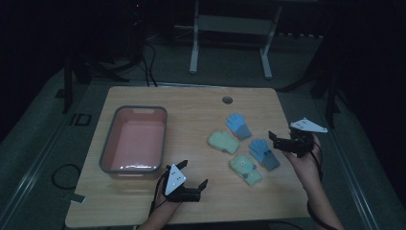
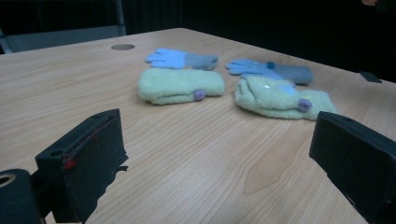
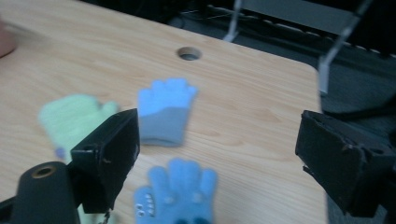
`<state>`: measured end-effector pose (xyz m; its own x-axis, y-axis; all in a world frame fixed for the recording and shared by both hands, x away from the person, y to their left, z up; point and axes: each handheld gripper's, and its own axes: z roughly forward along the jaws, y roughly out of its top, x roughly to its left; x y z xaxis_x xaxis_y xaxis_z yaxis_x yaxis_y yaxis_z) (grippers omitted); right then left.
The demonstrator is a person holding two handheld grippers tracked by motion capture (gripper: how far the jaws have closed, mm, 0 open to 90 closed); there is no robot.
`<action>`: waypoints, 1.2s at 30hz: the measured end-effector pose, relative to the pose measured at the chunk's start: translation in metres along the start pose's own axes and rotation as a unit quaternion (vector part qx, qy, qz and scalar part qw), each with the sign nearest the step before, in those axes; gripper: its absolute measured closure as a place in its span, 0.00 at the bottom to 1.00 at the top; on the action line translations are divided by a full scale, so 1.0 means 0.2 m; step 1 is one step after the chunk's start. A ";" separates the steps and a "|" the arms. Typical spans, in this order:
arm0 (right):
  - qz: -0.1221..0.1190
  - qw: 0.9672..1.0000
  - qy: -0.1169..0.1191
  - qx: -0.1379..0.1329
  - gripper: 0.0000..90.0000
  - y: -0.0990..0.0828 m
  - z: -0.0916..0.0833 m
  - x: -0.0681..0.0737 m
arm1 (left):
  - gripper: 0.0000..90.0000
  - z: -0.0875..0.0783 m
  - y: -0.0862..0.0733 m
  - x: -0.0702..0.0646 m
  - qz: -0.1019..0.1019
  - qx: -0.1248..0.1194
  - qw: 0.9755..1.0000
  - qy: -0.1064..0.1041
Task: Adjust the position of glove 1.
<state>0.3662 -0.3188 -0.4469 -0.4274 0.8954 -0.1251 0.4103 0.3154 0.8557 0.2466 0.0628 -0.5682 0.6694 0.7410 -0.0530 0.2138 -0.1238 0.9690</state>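
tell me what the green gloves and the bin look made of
Green gloves: soft fuzzy knit, probably fleece or chenille, going by the nappy matte surface. Bin: likely moulded plastic, pink inside with a grey rim, smooth and slightly glossy with a light streak on its floor.

Dim room, grey floor (image 1: 28, 143), white desk frame (image 1: 230, 28) behind

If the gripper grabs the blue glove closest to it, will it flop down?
Probably yes: the blue glove near the right gripper looks soft knit and lies flat, so it should droop. It likely weighs little. Its fuzzy surface probably won't slip.
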 end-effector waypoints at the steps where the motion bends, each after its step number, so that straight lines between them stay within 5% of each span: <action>1: -0.007 1.000 0.010 0.002 0.16 0.01 0.01 0.02 | 0.04 0.00 0.00 0.00 0.000 0.000 1.000 0.000; 4: -0.036 0.998 0.053 0.013 0.18 0.04 0.05 0.08 | 0.04 0.00 0.00 0.00 0.001 0.000 1.000 -0.002; 10: -0.062 0.993 0.096 0.031 0.26 0.07 0.14 0.17 | 0.04 0.00 0.00 0.00 0.003 -0.001 1.000 -0.002; 26: -0.100 0.983 0.148 0.045 0.43 0.10 0.36 0.25 | 0.04 0.00 0.00 -0.01 0.007 -0.001 1.000 -0.016; 30: -0.103 0.977 0.175 0.067 0.46 0.10 0.44 0.28 | 0.04 0.00 0.00 -0.01 0.005 -0.001 1.000 -0.016; 34: -0.119 0.974 0.177 0.082 0.51 0.09 0.50 0.31 | 0.04 0.00 0.00 -0.01 0.008 -0.003 1.000 -0.017; 36: -0.123 0.969 0.192 0.093 0.52 0.07 0.55 0.33 | 0.04 0.00 0.00 -0.01 0.009 -0.003 1.000 -0.018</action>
<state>0.4324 -0.2210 -0.4973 -0.7845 0.6139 -0.0880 0.3806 0.5886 0.7132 0.2442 0.0616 -0.5683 0.6978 0.7149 -0.0446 0.1982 -0.1329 0.9711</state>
